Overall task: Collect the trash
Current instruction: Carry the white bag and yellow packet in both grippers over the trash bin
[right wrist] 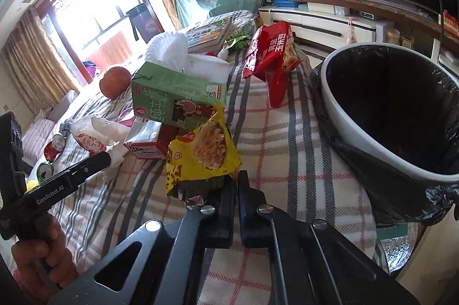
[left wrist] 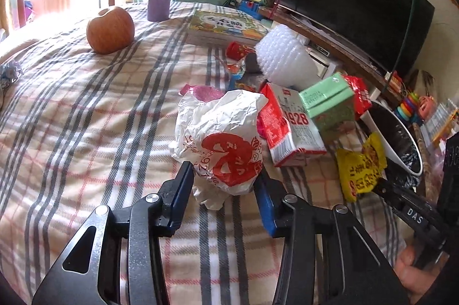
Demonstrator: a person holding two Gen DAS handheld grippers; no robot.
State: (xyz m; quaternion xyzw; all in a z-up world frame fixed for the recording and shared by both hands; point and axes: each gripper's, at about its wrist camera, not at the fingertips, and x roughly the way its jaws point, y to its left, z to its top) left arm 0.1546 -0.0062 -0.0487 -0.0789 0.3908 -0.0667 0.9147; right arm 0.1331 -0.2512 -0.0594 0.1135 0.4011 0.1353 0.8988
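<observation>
"1928" reads clear in red digits on the red-and-white carton (left wrist: 289,127), lying on its side. The crumpled white wrapper (left wrist: 221,141) carries a red round emblem with digits running beside it, something like "1927", creased and hard to read for sure. On the right gripper (left wrist: 413,214), white letters "DAS". From the other camera, "GenRobot.AI" runs along the left gripper (right wrist: 61,187). The green milk carton (right wrist: 178,101) shows a QR code and large white Chinese characters; the red snack bag (right wrist: 268,51) and yellow snack packet (right wrist: 200,158) bear Chinese lettering too.
</observation>
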